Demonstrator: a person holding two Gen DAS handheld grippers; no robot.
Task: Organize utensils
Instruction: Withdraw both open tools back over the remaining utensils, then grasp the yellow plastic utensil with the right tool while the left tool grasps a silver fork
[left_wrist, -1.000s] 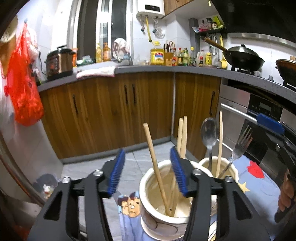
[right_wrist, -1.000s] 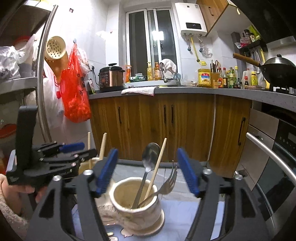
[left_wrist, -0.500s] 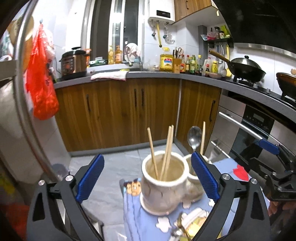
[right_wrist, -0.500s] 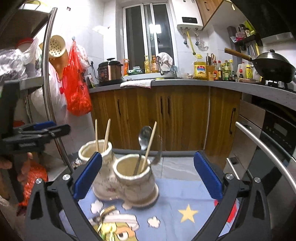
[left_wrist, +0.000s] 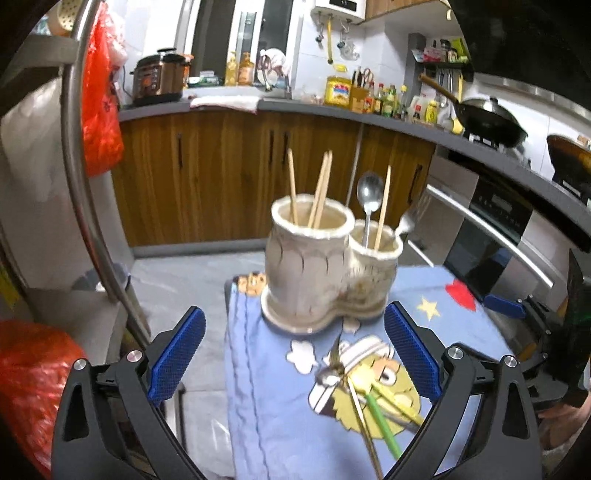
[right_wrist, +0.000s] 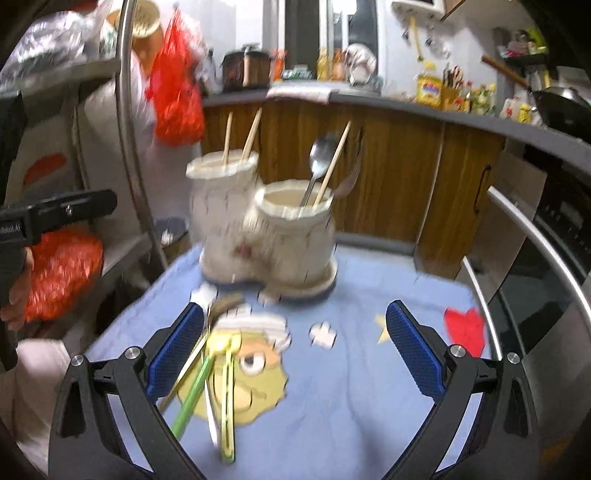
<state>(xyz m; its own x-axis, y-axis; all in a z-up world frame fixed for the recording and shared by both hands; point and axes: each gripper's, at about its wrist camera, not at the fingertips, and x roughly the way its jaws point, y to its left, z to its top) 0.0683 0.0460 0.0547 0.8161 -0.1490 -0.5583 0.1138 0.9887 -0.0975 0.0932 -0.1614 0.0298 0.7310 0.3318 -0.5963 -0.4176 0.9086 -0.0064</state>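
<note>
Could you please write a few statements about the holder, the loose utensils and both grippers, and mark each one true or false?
1. The left gripper is open and empty. True.
2. The spoon stands in the taller cup of the ceramic holder. False: it stands in the shorter cup.
3. Loose utensils lie on the blue cloth. True.
4. The right gripper grips a chopstick. False: it is open and empty.

wooden cabinets; grey countertop; tiled floor
</note>
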